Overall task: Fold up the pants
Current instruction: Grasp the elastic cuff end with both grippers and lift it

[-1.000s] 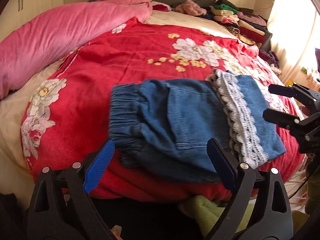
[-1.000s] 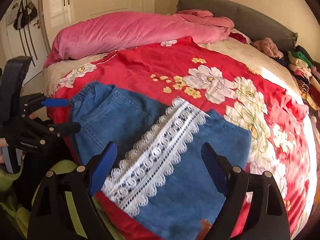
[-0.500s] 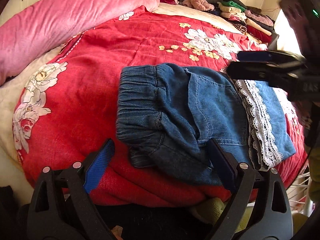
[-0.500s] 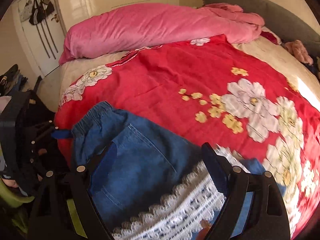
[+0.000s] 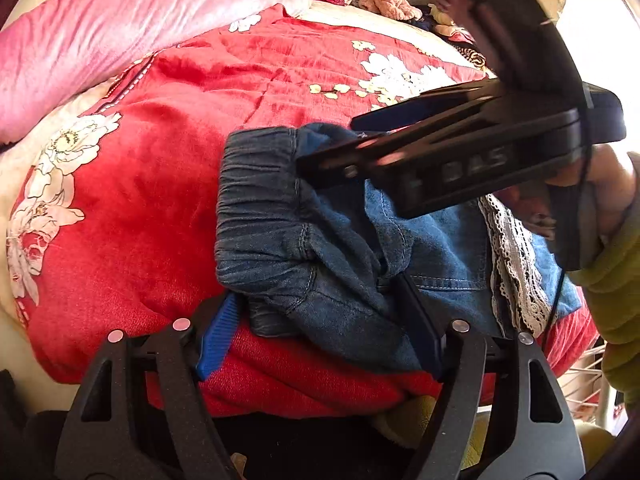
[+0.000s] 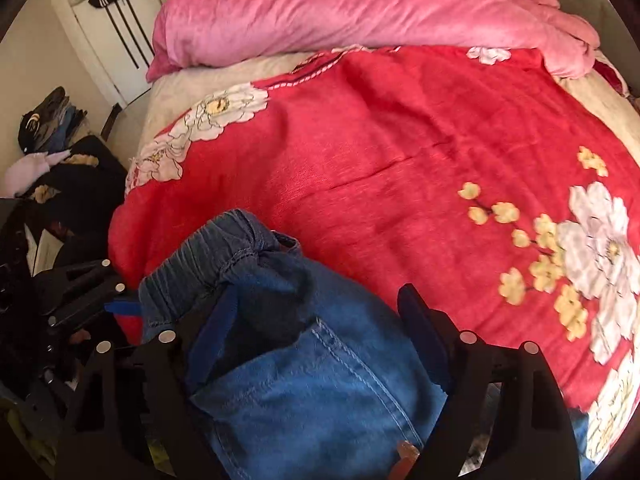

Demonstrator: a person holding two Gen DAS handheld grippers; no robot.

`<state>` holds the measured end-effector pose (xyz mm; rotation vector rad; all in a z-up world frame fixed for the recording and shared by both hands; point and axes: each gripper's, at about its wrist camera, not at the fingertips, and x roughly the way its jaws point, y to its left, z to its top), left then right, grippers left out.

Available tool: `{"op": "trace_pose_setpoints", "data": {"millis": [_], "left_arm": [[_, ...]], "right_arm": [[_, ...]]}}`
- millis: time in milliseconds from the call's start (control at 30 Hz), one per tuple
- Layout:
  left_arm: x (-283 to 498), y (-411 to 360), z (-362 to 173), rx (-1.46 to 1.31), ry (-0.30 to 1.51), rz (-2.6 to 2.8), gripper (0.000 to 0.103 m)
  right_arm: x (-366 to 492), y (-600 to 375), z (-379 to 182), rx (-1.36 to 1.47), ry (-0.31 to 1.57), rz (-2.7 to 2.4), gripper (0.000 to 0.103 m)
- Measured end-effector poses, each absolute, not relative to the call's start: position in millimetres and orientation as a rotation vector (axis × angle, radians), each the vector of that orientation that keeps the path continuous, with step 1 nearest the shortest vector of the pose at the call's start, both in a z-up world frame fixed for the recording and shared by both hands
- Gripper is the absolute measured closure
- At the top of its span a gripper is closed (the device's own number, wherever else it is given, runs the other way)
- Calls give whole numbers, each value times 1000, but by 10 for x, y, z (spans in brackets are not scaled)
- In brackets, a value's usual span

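Folded blue denim pants with a white lace trim lie at the near edge of a red floral blanket. My left gripper straddles the near edge of the pants by the elastic waistband. Its jaws are closing with bunched denim between them. My right gripper comes down over the far side of the same waistband end; its jaws are closing slightly over the denim. In the left wrist view the right gripper reaches in from the right. The left gripper shows at the left of the right wrist view.
A pink duvet is heaped along the far side of the bed. Loose clothes lie by the headboard. A person's hand and green sleeve hold the right gripper. Clothes are piled beside the bed near a door.
The right gripper has swept left across the pants from the lace end to the waistband. The left jaws have narrowed around the near edge, and the waistband has bunched up.
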<state>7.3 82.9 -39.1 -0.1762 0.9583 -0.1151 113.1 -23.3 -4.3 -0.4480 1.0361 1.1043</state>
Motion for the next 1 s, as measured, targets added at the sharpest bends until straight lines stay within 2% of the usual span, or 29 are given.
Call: {"op": "trace_pose_setpoints", "data": {"millis": [33, 133, 200, 267, 500, 633, 667, 867, 933, 967, 1000], "left_arm": [[77, 835, -392, -178, 959, -116, 37], [80, 836, -397, -184, 960, -118, 37], [84, 834, -398, -185, 962, -119, 37], [79, 831, -398, -186, 961, -119, 37], [67, 886, -348, -261, 929, -141, 32], [63, 902, -321, -329, 924, -187, 23], [66, 913, -316, -347, 923, -194, 21], [121, 897, -346, -400, 942, -199, 18], [143, 865, -359, -391, 945, -188, 18], [139, 865, -361, -392, 944, -185, 18], [140, 866, -358, -395, 944, -184, 18]], "right_arm": [[1145, -221, -70, -438, 1048, 1114, 25], [1159, -217, -134, -414, 1075, 1166, 39], [1149, -238, -133, -377, 1088, 1232, 68], [1110, -258, -90, -369, 1072, 1260, 82], [1052, -517, 155, -292, 998, 1284, 88], [1068, -772, 292, -201, 969, 1305, 91], [1067, -833, 325, -185, 960, 1309, 97], [1065, -1035, 454, -196, 903, 1278, 100], [1085, -1048, 456, -202, 893, 1247, 95], [1104, -1023, 446, -200, 901, 1250, 79], [1116, -982, 434, -209, 904, 1251, 56]]}}
